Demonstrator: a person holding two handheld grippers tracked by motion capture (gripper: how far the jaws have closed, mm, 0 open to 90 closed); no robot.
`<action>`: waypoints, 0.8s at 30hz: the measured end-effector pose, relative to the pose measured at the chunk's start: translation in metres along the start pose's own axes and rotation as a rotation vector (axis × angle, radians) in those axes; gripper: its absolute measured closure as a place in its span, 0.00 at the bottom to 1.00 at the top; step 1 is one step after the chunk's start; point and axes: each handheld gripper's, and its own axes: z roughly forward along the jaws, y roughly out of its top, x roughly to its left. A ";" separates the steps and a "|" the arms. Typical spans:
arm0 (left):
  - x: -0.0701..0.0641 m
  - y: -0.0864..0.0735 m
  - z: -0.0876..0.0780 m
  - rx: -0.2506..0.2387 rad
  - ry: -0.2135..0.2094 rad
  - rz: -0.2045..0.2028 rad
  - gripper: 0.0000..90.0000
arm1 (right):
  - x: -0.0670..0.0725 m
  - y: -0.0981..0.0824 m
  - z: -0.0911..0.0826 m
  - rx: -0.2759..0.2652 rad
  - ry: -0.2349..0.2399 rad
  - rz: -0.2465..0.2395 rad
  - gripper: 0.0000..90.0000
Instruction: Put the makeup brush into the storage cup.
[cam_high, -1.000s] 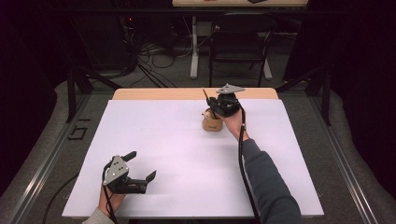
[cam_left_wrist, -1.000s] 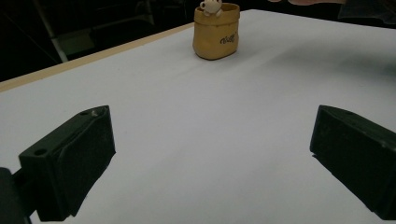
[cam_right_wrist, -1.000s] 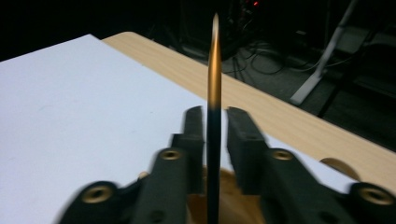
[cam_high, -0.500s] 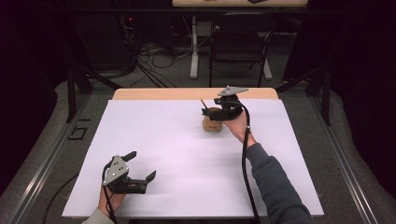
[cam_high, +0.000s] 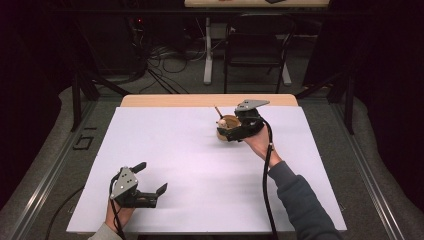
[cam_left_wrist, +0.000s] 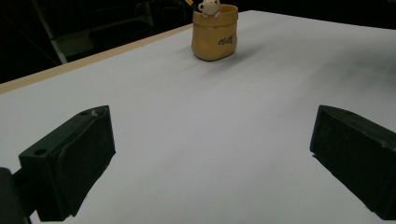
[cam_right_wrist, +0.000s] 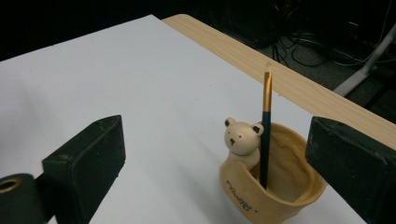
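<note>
Tan, sack-shaped pencil holder (cam_right_wrist: 273, 186) with a small cream bear figure (cam_right_wrist: 243, 140) on its rim stands upright on the white table cover (cam_high: 200, 165), toward the far right part of it, near the strip of bare wooden table edge (cam_high: 200, 100) at the far side. A dark pencil (cam_right_wrist: 266, 135) with a gold band near its pale top stands inside the holder, leaning slightly, its lower end down in the opening just beside the bear. Dark lettering runs along the holder's outer wall.

The right gripper (cam_high: 235, 131) sits close over the holder in the high view, carried by the person's right hand (cam_high: 257, 142), with its black cable trailing back along the dark sleeve. Its jaws have just been opening and now stand wide, one on either side of the holder in the right gripper view, with neither pad pressing on the holder or the pencil; the pencil stands free between them.

The left gripper (cam_high: 150, 182) rests near the front left corner of the white cover, well apart from the holder, held in the person's left hand (cam_high: 117, 212). Its jaws are spread wide with bare white surface between them. From the left gripper view, the holder stands far off across the cover, with the bear's head and the pencil's lower part showing above its rim.
</note>
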 end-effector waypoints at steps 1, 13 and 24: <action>0.000 0.000 0.000 0.002 0.001 0.001 0.00 | 0.002 -0.001 -0.002 -0.004 0.001 -0.004 0.04; 0.000 0.000 0.000 0.006 0.008 -0.004 0.00 | 0.019 -0.025 -0.026 -0.020 0.009 -0.032 0.01; 0.000 0.000 0.000 0.012 0.008 0.002 0.01 | 0.033 -0.036 -0.058 -0.119 -0.016 -0.048 0.02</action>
